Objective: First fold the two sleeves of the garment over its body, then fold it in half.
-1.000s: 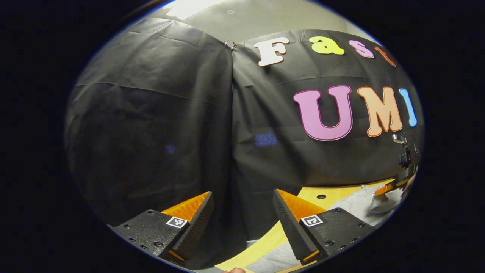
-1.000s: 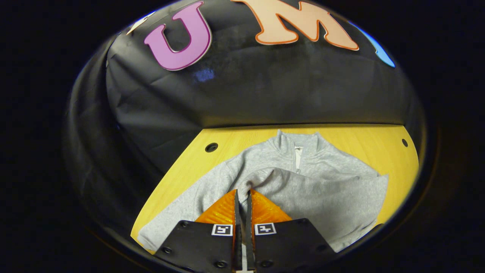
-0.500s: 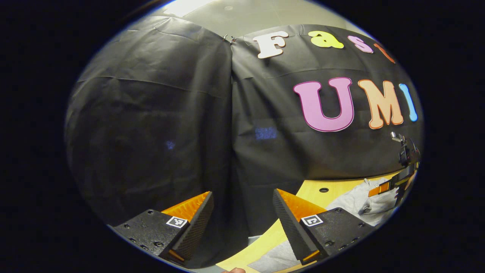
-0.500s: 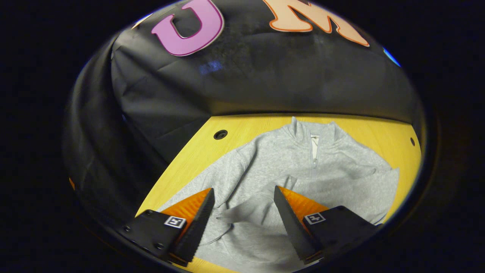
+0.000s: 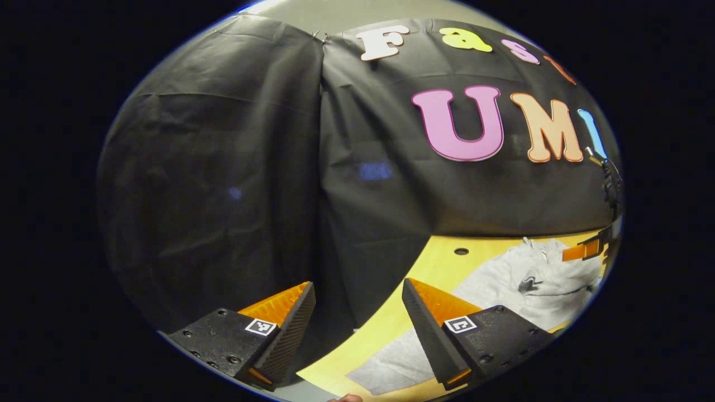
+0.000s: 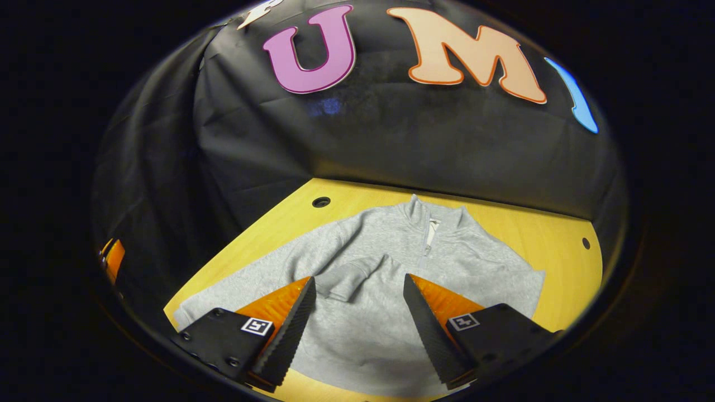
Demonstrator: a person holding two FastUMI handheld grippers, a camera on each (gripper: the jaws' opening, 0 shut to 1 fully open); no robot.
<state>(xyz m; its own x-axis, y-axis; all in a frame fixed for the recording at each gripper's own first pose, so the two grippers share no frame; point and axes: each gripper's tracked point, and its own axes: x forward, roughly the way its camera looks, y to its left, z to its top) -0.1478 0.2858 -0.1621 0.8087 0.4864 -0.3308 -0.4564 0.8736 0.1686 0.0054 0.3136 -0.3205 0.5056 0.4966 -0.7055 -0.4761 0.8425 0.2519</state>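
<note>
Sweatshirt: flat on my yellow table, one sleeve folded over its body.
My right gripper: fingers spread, empty, above the sleeve cuff.
My left gripper: fingers spread, empty, sweatshirt off to its right.

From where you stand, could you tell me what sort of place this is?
Probably a staged recording booth, not a home: black cloth walls close round a bare wooden table with round holes, where a grey sweatshirt lies flat.
</note>
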